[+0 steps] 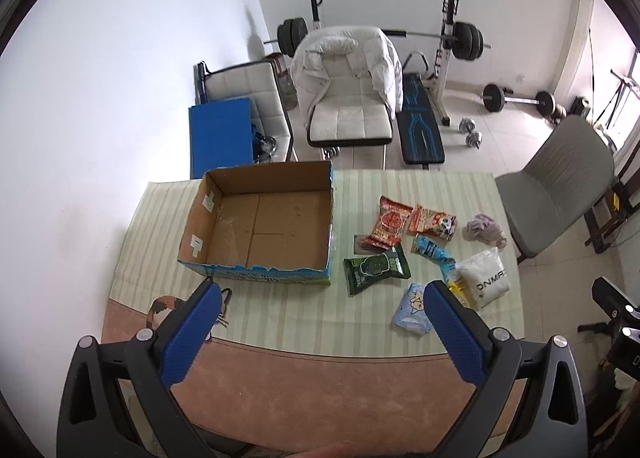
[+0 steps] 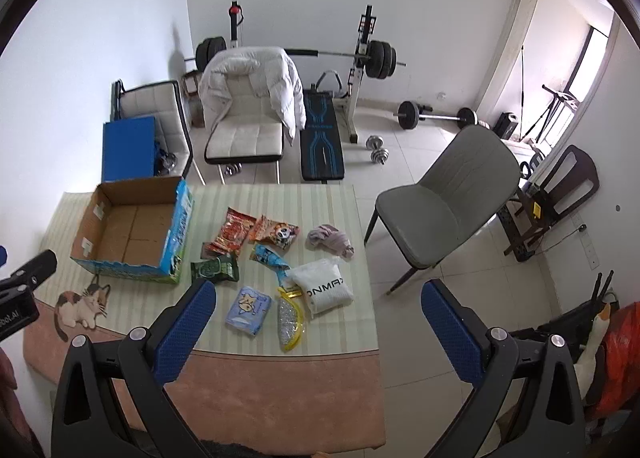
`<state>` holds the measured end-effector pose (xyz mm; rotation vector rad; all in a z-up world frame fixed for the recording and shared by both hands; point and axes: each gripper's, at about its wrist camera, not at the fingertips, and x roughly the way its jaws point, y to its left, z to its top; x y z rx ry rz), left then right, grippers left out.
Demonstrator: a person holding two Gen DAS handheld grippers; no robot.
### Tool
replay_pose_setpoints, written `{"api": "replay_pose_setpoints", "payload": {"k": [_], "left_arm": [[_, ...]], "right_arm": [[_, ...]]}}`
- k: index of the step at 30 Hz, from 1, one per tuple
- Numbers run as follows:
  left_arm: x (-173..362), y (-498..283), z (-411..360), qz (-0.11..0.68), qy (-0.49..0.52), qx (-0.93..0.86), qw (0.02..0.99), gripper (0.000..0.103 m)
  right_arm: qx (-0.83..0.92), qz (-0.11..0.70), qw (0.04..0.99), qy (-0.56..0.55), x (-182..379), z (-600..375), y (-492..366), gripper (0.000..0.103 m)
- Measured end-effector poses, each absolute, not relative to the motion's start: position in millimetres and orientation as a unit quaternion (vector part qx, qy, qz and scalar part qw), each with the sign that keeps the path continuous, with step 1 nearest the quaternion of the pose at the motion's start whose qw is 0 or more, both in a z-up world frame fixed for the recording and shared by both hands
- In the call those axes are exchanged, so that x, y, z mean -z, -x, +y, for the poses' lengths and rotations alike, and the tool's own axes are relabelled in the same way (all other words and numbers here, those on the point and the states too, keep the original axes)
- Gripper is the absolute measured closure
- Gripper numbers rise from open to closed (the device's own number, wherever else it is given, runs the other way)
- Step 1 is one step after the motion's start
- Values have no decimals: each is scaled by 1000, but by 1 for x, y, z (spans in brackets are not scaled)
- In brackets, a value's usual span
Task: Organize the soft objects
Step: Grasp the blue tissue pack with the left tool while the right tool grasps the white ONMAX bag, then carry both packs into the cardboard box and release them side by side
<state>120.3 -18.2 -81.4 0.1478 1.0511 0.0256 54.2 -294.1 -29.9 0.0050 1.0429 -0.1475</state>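
Brown cardboard, the open box [image 1: 260, 225] sits at the far left corner of my worktop [image 1: 280, 314], with nothing inside it. The soft things lie loose toward the right edge: a green pouch [image 1: 376, 270] just beside the box, red snack packets [image 1: 394, 223] behind it, a crumpled lilac cloth [image 2: 330, 240] near the far right corner, a white bagged garment [image 2: 326, 288], a pale blue tissue pack [image 2: 248, 308] and a yellow mesh pouch [image 2: 292, 324] nearer me. My left gripper [image 1: 320, 298] and right gripper [image 2: 316, 298] both hang above the near edge, fingers [image 1: 192, 338] spread wide, gripping nothing.
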Motion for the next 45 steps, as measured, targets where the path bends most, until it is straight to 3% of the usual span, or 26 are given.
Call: {"api": "replay_pose_setpoints", "payload": {"k": [6,11,18,24,27,33,36,40,45], "left_arm": [[187,-181,-48,581,-120,-3,805,0],[269,-218,-69,633,-145,9,760,7],[372,-242,-105,711,-134,62,687,11],[432,-232,-142,760,-132,112,626,11],[453,-230,-152,772,-130,113,612,11],[481,-237,-152,781,-121,94,605,12],[489,-240,-152,779,-116,89,610,23],[486,-243,-158,772,-121,92,617,54],[468,-246,-148,770,-105,84,624,64]], "right_arm": [[53,619,781,-65,164,-332,-133,0],[77,674,720,-148,284,-378,-177,0],[28,745,667,-2,392,-369,-224,0],[-19,774,632,36,448,-365,-238,0],[-25,784,620,-7,464,-373,-240,12],[-18,789,612,-49,468,-390,-238,13],[-14,793,607,-49,476,-396,-249,11],[2,790,611,-55,490,-404,-261,11],[10,782,620,-62,484,-409,-258,20]]}}
